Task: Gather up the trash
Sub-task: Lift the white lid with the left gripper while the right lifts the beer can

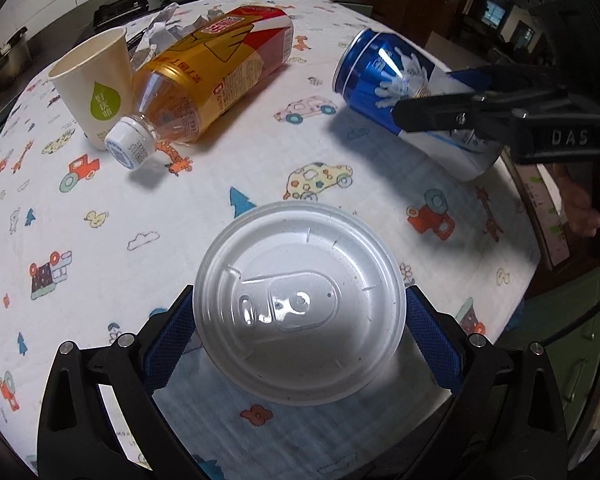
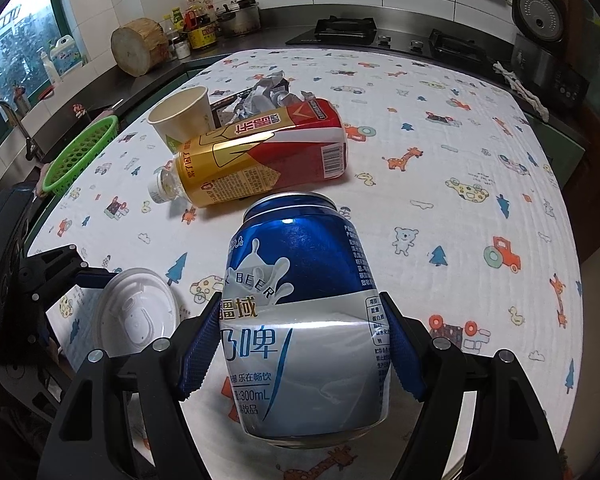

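With the left tool clamping a white lid and the right tool squeezing a dented blue can, the bottle, paper cup and foil scrap are still lying on the surface, waiting.

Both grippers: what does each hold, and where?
Left gripper clamps the white plastic lid across its rim; right gripper squeezes the blue can at its dented lower body.

Home kitchen: gas hob, sink tap.
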Tool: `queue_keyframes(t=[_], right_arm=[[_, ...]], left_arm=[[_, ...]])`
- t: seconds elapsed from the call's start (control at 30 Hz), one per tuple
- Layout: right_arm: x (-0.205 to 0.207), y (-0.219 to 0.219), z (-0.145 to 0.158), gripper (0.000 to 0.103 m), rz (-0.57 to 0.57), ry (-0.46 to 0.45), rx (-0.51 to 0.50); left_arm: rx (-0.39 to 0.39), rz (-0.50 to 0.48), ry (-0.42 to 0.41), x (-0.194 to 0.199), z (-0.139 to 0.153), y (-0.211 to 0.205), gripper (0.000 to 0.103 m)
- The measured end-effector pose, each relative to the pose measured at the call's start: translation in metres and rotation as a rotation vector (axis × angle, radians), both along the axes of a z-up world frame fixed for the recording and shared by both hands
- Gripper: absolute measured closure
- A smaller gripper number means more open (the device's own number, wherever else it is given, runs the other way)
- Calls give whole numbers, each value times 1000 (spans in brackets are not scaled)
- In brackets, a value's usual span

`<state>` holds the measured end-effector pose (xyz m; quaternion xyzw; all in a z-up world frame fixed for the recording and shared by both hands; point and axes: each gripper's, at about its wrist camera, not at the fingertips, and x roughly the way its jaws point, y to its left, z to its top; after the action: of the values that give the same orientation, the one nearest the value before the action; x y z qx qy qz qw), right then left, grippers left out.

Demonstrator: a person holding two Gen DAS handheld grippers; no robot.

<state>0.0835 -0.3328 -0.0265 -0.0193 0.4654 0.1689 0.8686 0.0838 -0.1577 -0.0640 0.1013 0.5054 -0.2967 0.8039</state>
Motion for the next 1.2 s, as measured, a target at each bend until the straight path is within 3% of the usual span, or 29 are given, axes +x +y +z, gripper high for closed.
queue_keyframes(t=[0.37,0.67,0.9,1.2], right_arm=[[2,5,0,31,3,2,-3],[1,4,0,31,3,-7,10],[0,1,1,31,2,-16,26],[-2,2,1,31,12,-19,32]], left_arm=[[-76,-1,29,5,3,13,5],[-78,-3,12,1,1,13,5],[-145,19,30,2,1,26,5],[-105,20,8,-3,0,25,5]])
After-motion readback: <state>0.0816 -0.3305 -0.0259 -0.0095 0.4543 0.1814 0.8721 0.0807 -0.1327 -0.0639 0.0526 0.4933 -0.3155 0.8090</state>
